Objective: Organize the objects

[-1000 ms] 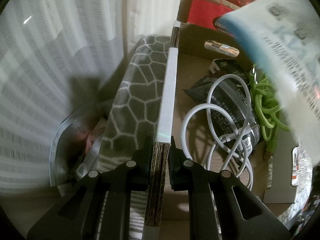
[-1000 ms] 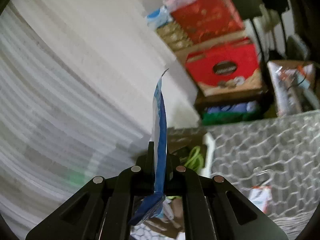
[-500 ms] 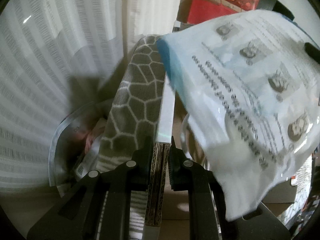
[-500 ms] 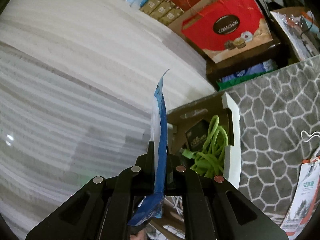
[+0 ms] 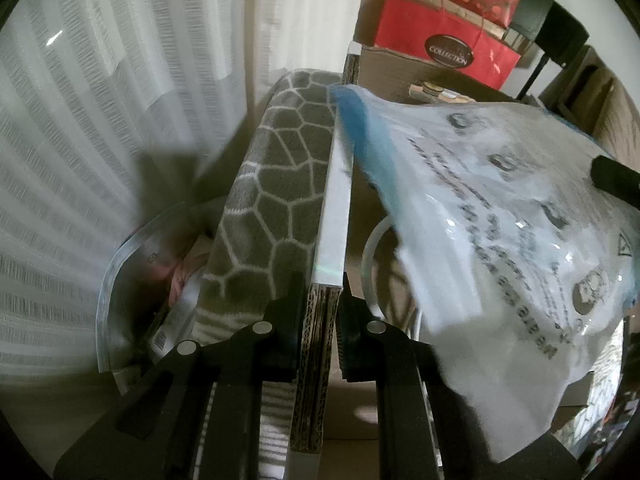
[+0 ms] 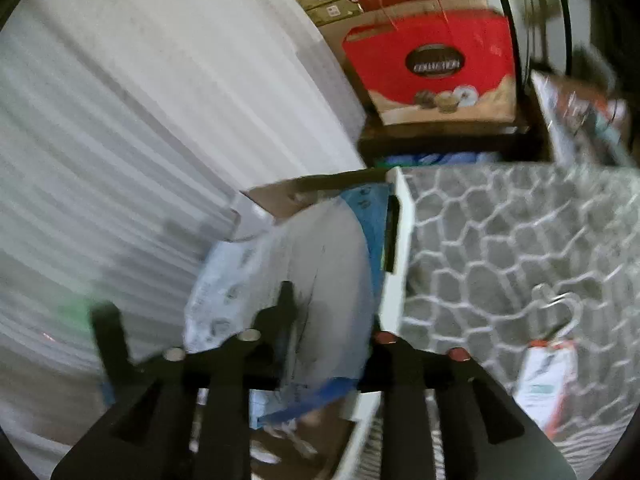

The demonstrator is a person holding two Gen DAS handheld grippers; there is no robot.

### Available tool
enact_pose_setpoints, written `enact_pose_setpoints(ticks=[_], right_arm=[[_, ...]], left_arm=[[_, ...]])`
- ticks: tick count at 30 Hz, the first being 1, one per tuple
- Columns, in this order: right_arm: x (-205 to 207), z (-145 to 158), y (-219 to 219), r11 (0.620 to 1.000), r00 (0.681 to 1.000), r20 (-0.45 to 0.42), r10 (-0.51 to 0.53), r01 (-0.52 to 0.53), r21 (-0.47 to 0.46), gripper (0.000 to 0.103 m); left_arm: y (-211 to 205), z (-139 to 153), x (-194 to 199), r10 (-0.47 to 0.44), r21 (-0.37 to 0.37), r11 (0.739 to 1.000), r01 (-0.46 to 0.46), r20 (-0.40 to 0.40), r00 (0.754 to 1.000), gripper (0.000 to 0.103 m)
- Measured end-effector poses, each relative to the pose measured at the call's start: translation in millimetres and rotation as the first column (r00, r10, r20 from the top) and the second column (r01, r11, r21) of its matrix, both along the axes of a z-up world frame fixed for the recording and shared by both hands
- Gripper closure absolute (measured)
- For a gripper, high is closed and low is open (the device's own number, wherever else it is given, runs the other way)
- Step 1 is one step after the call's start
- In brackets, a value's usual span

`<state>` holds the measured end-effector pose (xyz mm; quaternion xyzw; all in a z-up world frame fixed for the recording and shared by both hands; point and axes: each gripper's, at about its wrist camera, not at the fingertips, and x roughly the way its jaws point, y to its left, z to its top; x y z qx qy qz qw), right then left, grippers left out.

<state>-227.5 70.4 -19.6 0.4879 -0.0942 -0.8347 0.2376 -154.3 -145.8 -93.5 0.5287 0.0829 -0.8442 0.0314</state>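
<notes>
My left gripper [image 5: 320, 320] is shut on the white-edged side wall of a cardboard box [image 5: 334, 216]. A blue-and-white plastic packet [image 5: 500, 232] lies across the box opening and hides most of a white cable [image 5: 370, 240] inside. In the right wrist view my right gripper [image 6: 328, 328] stands open, and the same packet [image 6: 320, 272] lies flat over the box [image 6: 394, 248] between the spread fingers. Whether a finger still touches it I cannot tell; the view is blurred.
The box sits on a grey hexagon-patterned blanket [image 5: 272, 200]. White curtains [image 5: 100, 120] hang to the left. A clear plastic bag [image 5: 132, 280] lies beside the blanket. Red gift boxes [image 5: 444, 48] stand behind. A tagged packet with a hanger [image 6: 548, 376] lies on the blanket [image 6: 500, 240].
My right gripper swung the packet from upright over the box, laid it flat across the opening, and opened. The left gripper kept its hold on the box wall.
</notes>
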Motion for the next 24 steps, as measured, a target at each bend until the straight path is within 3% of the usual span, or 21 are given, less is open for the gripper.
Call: enact_pose_setpoints(ticks=[3,5,8,12,15,22,24], right_arm=[[12,9,-4,0.995,0.998,-0.055,0.033,-0.028,0.100,0.063],[16,11,-2,0.986,0.997,-0.076,0.029,-0.017,0.164,0.048],[14,9,4,0.976,0.996,-0.089,0.006,0.013,0.215,0.041],[11,0,18,0.977,0.998,-0.046,-0.040,0.049,0.206,0.041],[11,-5,25,0.990,1.000,0.000,-0.020,0.020,0.141,0.041],[12,-14,34,1.000,0.996,0.087,-0.001,-0.001,0.021,0.056],[12,-16,38,1.000,0.992,0.123,0.011,-0.008,-0.026,0.068]], left_arm=[[0,0,0,0.000,0.000,1.000,0.000,0.000,1.000,0.090],[0,0,0,0.001,0.000,1.000,-0.001,0.000,1.000,0.090],[0,0,-1,0.002,0.001,1.000,-0.002,0.001,1.000,0.090],[2,0,-1,0.002,0.003,1.000,-0.002,0.001,1.000,0.090],[1,0,-2,0.002,0.004,1.000,-0.002,0.001,1.000,0.090],[1,0,-2,0.002,0.004,1.000,-0.002,0.001,1.000,0.090],[1,0,-2,0.002,0.004,1.000,-0.002,0.002,1.000,0.090]])
